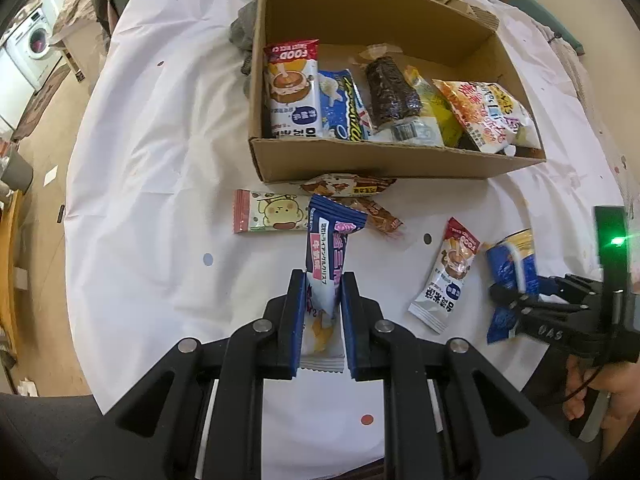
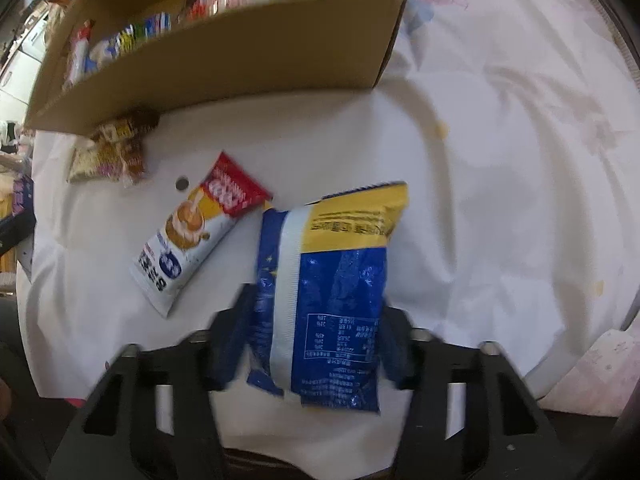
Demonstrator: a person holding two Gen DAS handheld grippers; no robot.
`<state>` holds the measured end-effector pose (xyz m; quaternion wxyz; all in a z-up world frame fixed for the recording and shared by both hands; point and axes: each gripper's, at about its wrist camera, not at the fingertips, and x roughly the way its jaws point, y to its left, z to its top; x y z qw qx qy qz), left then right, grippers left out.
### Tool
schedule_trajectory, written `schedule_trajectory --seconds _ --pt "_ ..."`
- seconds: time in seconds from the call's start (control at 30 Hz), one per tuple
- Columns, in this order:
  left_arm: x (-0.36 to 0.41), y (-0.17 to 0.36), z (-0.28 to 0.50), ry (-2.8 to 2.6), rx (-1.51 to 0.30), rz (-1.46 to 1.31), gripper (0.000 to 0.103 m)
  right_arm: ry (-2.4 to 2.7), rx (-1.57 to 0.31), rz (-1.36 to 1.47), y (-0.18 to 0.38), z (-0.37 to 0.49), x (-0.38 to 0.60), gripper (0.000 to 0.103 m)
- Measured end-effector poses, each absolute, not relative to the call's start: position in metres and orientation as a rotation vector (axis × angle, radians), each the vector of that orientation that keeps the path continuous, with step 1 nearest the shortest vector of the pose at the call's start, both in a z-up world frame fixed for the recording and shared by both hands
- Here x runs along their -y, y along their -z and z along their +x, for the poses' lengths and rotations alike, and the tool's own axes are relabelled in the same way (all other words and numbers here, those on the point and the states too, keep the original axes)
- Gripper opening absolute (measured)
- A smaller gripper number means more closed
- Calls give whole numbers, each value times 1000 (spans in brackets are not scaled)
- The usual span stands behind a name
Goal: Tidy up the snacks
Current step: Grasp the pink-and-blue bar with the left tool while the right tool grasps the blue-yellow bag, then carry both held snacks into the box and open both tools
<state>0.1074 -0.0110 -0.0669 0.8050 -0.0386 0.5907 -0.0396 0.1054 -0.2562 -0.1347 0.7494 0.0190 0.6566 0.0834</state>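
I am pinching a blue and white snack bar (image 1: 328,256) in my left tongs (image 1: 322,312), the pads pressed against its two sides. Its long axis is pointing straight away from the tongs toward the cardboard box (image 1: 384,160), which is sitting just beyond on the far side of the worktop (image 1: 160,200) and already holding a row of snacks. My right tongs (image 2: 316,336) are closing around a blue and yellow bag (image 2: 332,280), which is lying lengthwise between them, yellow end pointing toward the box (image 2: 240,60); the blur is hiding whether the pads are fully touching. I judge the left tongs nearer the box opening, so the bar probably goes in first. A red and white packet (image 2: 192,232) is lying loose just left of the bag, and more packets (image 1: 348,200) are lying against the box's near wall
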Motion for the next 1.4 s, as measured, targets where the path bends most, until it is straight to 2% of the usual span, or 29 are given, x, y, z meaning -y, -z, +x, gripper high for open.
schedule_trajectory --seconds 0.2,0.57,0.83,1.2,1.4 --pt "5 68 110 55 -1260 -93 14 -199 -1297 212 101 107 278 31" --pt "-6 54 110 9 -1179 -152 14 -325 -1149 343 64 109 282 31" --pt "-21 23 108 -72 -1042 -196 14 -490 -763 483 -8 94 286 31" --pt "-35 -24 146 -86 -974 -227 14 -422 -661 487 -35 122 303 31" --pt "-26 -37 169 -72 -937 -208 14 -393 -682 509 -30 152 306 31"
